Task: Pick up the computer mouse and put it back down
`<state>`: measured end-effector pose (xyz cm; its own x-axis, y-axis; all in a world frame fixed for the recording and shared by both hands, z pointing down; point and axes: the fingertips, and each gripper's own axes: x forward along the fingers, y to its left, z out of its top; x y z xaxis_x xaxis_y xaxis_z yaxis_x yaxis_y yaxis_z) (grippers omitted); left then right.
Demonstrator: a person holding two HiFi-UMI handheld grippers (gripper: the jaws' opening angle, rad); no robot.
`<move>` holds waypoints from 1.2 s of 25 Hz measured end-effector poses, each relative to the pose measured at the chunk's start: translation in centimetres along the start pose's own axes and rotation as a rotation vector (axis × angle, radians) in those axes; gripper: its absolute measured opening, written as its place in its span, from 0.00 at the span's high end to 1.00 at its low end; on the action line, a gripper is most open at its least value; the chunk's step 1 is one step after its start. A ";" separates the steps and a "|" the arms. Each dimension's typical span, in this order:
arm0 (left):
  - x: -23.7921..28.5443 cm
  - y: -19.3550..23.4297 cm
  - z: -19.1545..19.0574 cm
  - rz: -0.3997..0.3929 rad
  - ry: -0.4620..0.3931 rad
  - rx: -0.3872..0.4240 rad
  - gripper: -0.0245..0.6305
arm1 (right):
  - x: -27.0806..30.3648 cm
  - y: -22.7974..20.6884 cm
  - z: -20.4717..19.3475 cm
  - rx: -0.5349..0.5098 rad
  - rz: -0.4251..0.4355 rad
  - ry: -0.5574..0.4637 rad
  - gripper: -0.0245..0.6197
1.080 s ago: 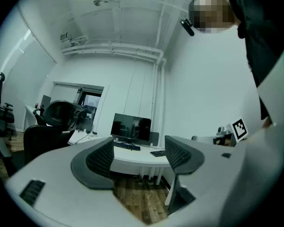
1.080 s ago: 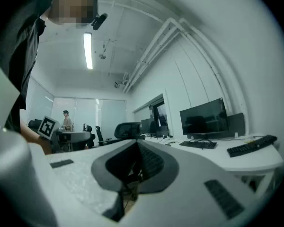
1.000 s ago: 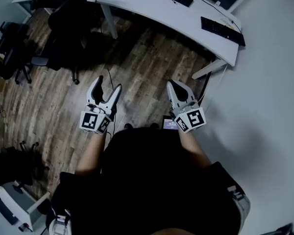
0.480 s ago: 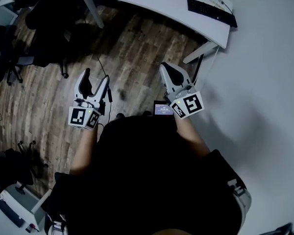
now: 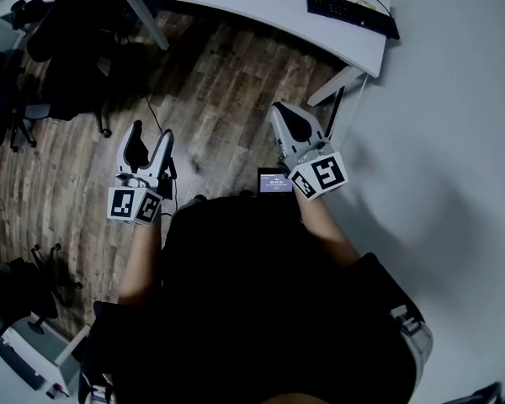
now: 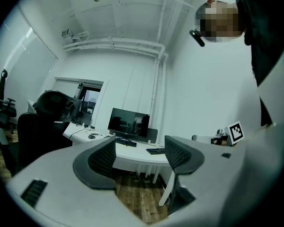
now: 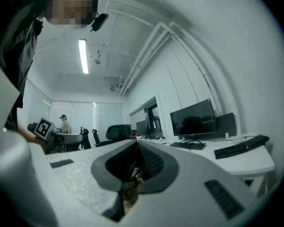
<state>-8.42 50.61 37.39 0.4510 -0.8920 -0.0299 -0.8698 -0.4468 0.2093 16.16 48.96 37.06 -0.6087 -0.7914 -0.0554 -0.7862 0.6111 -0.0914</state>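
Note:
The computer mouse [image 6: 91, 136] is a small dark shape far off on the white desk [image 6: 132, 153], seen only in the left gripper view, left of a black monitor [image 6: 128, 124]. My left gripper [image 5: 151, 137] hangs over the wood floor, well short of the desk, jaws apart and empty [image 6: 139, 157]. My right gripper [image 5: 284, 116] is held over the floor beside the desk's leg, its jaws pressed together with nothing between them [image 7: 136, 149]. The head view does not show the mouse.
A black keyboard [image 5: 351, 13] lies on the desk's right end [image 5: 261, 2]. Black office chairs [image 5: 63, 49] stand at the left. A small lit screen [image 5: 275, 182] sits at the person's waist. A white wall [image 5: 454, 141] is at the right. Another person [image 7: 64, 123] stands far off.
The head view has swung away from the desk, so the mouse and far keyboard left the frame. Both grippers drifted slightly left and up in the picture. Neither gripper's state changed.

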 end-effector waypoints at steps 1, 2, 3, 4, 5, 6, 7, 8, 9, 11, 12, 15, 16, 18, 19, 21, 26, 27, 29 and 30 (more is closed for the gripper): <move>0.1 -0.2 -0.1 0.007 0.001 -0.006 0.48 | -0.2 -0.4 0.0 0.002 0.001 -0.002 0.95; 0.3 -0.4 -0.3 0.013 0.003 -0.009 0.48 | -0.4 -0.7 -0.1 0.003 0.002 -0.003 0.95; 0.4 -0.5 -0.4 0.019 0.004 -0.009 0.48 | -0.5 -1.1 -0.2 0.004 0.003 -0.002 0.95; 0.5 -0.6 -0.5 0.023 0.006 -0.007 0.48 | -0.6 -1.5 -0.4 0.005 0.003 0.000 0.95; 0.6 -0.7 -0.6 0.027 0.006 -0.005 0.48 | -0.7 -1.9 -0.6 0.008 0.003 0.003 0.95; 0.7 -0.9 -0.7 0.032 0.007 -0.003 0.48 | -0.9 -2.3 -0.9 0.012 0.001 0.007 0.95; 0.7 -0.9 -0.7 0.037 0.007 -0.001 0.48 | -0.9 -2.7 -1.2 0.018 0.000 0.010 0.95; 0.7 -0.9 -0.6 0.043 0.007 0.002 0.48 | -1.0 -2.8 -1.5 0.025 -0.001 0.014 0.95; 0.6 -0.7 -0.5 0.049 0.008 0.003 0.48 | -0.9 -2.8 -1.8 0.032 -0.002 0.018 0.95; 0.4 -0.1 -0.4 0.059 0.010 -0.002 0.48 | -0.4 -2.6 -2.3 0.043 0.001 0.025 0.95; 0.5 0.5 -0.4 0.060 0.012 -0.006 0.48 | 0.1 -2.4 -2.5 0.046 0.004 0.028 0.95; 1.1 2.4 -1.1 0.060 0.023 -0.021 0.48 | 2.0 -2.0 -3.3 0.039 0.005 0.036 0.95; 1.3 3.0 -1.6 0.062 0.025 -0.032 0.48 | 2.5 -1.9 -3.6 0.035 0.004 0.043 0.95; 2.2 4.5 -2.6 0.067 0.025 -0.058 0.48 | 3.9 -2.1 -4.3 0.028 0.008 0.063 0.95; 3.0 5.4 -3.0 0.067 0.023 -0.070 0.48 | 4.9 -2.3 -4.6 0.024 0.014 0.075 0.95; 5.2 7.8 -3.0 0.061 0.016 -0.087 0.48 | 7.5 -2.9 -5.0 0.019 0.027 0.103 0.95; 11.8 13.3 0.4 0.026 -0.027 -0.040 0.48 | 15.3 -5.1 -2.5 -0.039 0.047 0.124 0.95; 13.1 14.4 1.1 0.019 -0.035 -0.041 0.48 | 17.0 -5.5 -1.7 -0.052 0.052 0.117 0.95; 15.6 16.3 2.4 0.004 -0.045 -0.042 0.48 | 20.4 -6.2 -0.3 -0.070 0.054 0.099 0.95; 16.7 17.0 3.0 -0.004 -0.046 -0.042 0.48 | 21.9 -6.5 0.2 -0.076 0.054 0.094 0.95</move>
<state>-16.28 27.95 37.48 0.4442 -0.8927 -0.0759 -0.8583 -0.4483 0.2497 7.96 27.67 36.24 -0.6551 -0.7548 0.0352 -0.7555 0.6550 -0.0153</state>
